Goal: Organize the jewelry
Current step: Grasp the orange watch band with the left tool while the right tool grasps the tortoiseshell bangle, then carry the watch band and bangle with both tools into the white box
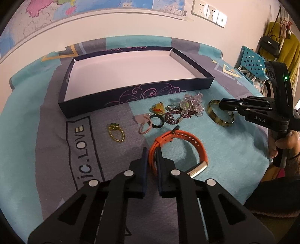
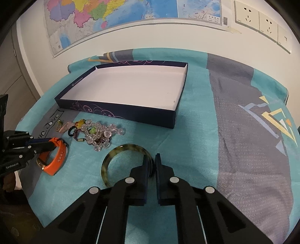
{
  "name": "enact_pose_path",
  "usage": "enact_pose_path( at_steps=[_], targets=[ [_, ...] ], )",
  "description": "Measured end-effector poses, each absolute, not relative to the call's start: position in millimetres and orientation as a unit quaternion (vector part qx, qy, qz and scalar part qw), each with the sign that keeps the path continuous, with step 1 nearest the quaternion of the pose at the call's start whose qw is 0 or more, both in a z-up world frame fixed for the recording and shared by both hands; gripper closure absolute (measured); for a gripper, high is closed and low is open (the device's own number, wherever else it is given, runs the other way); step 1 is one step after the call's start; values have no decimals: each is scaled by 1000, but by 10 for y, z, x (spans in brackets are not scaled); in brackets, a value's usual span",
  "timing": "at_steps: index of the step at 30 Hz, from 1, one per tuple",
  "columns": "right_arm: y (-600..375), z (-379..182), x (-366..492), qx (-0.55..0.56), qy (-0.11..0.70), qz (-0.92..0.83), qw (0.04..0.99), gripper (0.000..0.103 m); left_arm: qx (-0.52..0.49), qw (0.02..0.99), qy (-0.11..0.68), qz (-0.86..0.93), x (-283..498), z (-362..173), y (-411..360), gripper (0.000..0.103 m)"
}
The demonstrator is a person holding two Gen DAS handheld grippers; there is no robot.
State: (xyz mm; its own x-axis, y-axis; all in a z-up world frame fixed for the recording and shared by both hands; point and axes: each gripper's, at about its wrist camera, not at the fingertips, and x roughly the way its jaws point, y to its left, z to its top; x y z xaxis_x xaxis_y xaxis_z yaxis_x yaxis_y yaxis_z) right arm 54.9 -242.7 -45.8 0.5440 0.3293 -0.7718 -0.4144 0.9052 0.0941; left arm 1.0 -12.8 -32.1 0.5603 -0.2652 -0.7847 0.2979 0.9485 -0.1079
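My left gripper (image 1: 152,151) is shut on the strap of an orange wristband (image 1: 180,148), which also shows in the right wrist view (image 2: 56,159). My right gripper (image 2: 151,157) is shut on the rim of a mottled brown-yellow bangle (image 2: 120,153), seen in the left wrist view (image 1: 221,114) too. Both pieces rest on the cloth. A dark blue box lid (image 1: 135,97) with a white inside lies beyond, empty. Between lie a clear bead bracelet (image 1: 193,103), a dark purple bead strand (image 1: 171,117), a black ring (image 1: 157,122), a gold ring (image 1: 116,134) and a yellow charm (image 1: 158,108).
A teal and grey cloth (image 2: 215,150) covers the table. A wall with a map (image 2: 112,16) and sockets (image 2: 262,20) stands behind. A blue perforated chair (image 1: 251,63) and hanging clothes are at the right.
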Motion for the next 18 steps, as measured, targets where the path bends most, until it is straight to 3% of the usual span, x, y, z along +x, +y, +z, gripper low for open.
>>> enact_pose_path(
  at_steps=[18],
  targets=[
    [-2441,-249,578,8,406,251,879,97,0,901,400,-166,29,-13,95,94]
  ],
)
